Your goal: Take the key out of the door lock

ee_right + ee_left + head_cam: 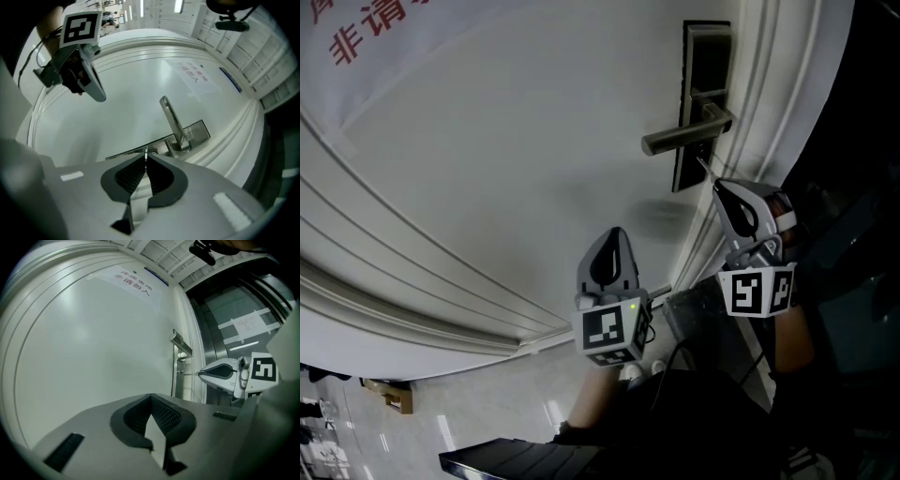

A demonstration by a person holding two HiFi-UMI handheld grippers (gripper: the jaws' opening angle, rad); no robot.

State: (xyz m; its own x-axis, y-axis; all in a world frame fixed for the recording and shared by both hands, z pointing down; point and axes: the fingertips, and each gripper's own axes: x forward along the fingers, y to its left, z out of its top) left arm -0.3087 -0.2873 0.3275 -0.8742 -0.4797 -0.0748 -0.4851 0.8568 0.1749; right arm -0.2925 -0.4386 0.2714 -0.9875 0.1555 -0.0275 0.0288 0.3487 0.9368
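On white door [487,187], right edge: lock plate [705,56], lever handle [684,134]. Of 2 tongs, left tongs [614,234] pressed together, empty, apart from door. Right tongs [716,186] pinching key [704,167], seemingly still in lock below handle. Pull straight out along shaft, no twisting. Left gripper view alone shows key side-on, meeting plate.
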